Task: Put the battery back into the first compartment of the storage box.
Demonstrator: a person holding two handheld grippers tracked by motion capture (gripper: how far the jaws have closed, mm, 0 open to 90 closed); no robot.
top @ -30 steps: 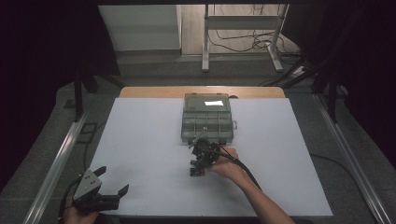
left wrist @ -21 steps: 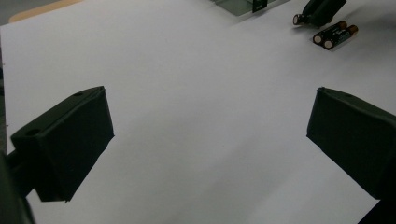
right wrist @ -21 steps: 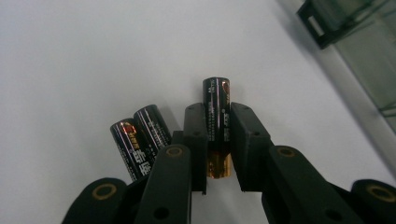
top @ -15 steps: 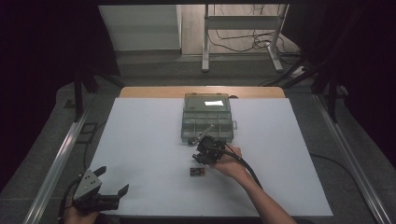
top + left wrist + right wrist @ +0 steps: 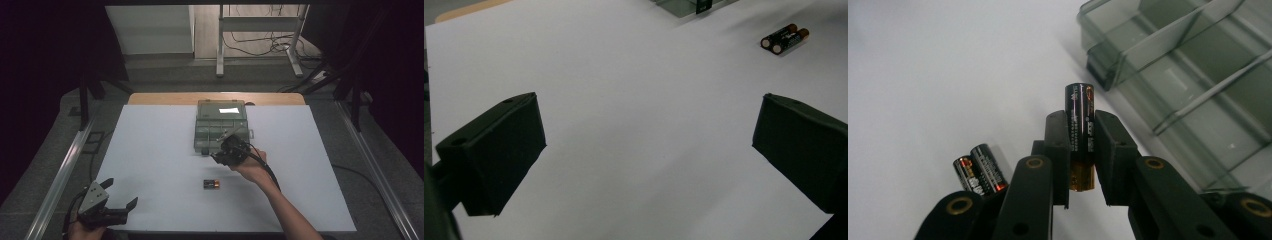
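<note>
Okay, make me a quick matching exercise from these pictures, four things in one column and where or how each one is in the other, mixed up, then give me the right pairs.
Things:
1. left tongs
2. right tongs
3. pair of batteries
4. compartment box

States:
A. lying on the white sheet, nearer the person than the box
B. open, holding nothing, at the table's near left corner
C. at the far side of the sheet, clear dividers inside
D. shut on a single battery

Pairs: 1-B, 2-D, 3-A, 4-C

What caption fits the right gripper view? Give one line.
Right gripper clamps a battery beside the compartment box; two batteries lie below.
</note>
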